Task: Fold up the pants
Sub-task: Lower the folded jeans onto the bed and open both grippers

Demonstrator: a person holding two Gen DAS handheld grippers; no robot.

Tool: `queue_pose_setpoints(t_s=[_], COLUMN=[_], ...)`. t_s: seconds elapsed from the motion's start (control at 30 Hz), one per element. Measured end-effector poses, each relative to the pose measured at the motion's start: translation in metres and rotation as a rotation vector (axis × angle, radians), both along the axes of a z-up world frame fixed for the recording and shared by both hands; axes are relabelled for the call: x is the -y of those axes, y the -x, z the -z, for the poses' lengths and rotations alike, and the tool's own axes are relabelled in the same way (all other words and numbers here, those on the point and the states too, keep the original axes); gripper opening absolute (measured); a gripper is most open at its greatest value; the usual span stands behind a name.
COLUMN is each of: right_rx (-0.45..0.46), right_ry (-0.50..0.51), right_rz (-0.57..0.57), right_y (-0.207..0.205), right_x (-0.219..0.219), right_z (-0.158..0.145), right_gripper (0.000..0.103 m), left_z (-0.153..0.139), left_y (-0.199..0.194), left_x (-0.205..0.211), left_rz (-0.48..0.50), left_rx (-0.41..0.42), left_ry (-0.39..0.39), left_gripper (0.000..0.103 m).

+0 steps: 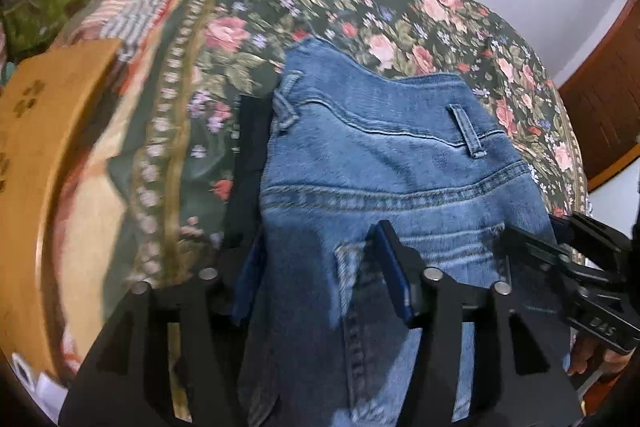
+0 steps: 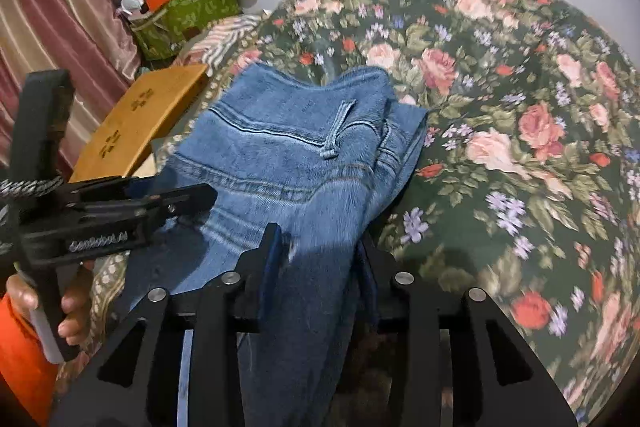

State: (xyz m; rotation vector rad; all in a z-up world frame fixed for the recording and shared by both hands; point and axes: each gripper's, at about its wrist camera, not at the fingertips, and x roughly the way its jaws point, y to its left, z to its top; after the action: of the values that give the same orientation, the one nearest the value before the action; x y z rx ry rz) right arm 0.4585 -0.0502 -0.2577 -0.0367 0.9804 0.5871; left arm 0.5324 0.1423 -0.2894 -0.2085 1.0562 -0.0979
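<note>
Both grippers straddle blue jeans [image 1: 384, 163] lying on the floral bedspread [image 1: 400, 11]: left gripper [image 1: 320, 267] partly spread, denim between its fingers; right gripper [image 2: 316, 247] narrower, fabric bunched between; whether either pinches, I cannot tell.

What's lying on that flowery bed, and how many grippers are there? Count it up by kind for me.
Blue denim pants: 1
Floral bedspread: 1
Tan wooden board: 1
Black two-finger grippers: 2, left gripper, right gripper
Total: 5

Blue jeans [image 1: 380, 163] lie on the floral bedspread [image 1: 360, 11], their denim between the left gripper [image 1: 320, 267] fingers; wooden board [image 1: 44, 147] left of the jeans.
</note>
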Motion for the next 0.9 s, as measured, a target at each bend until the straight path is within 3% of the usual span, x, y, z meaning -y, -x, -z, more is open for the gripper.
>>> queue_pose_setpoints(t_s=[0.2, 0.4, 0.6, 0.73, 0.9], right_rx=[0.107, 0.271, 0.466, 0.581, 0.695], right_ry=[-0.020, -0.143, -0.238, -0.281, -0.274], right_rz=[-0.017, 0.013, 0.004, 0.002, 0.015], right_y=[0.040, 0.105, 0.194, 0.258, 0.327], right_x=[0.018, 0.046, 0.067, 0.077, 0.078], right_z=[-0.045, -0.130, -0.213, -0.240, -0.253], right_gripper=[0.035, 0.035, 0.035, 0.035, 0.035], left_z=[-0.062, -0.150, -0.236, -0.277, -0.299], left_y=[0.048, 0.127, 0.226, 0.298, 0.370], left_x=[0.001, 0.024, 0.043, 0.054, 0.065], left_rz=[-0.006, 0.071, 0.076, 0.075, 0.037], left_rx=[0.112, 0.285, 0.498, 0.641, 0.766], left_ry=[-0.093, -0.151, -0.192, -0.182, -0.177], left_gripper=[0.057, 0.058, 0.059, 0.059, 0.059])
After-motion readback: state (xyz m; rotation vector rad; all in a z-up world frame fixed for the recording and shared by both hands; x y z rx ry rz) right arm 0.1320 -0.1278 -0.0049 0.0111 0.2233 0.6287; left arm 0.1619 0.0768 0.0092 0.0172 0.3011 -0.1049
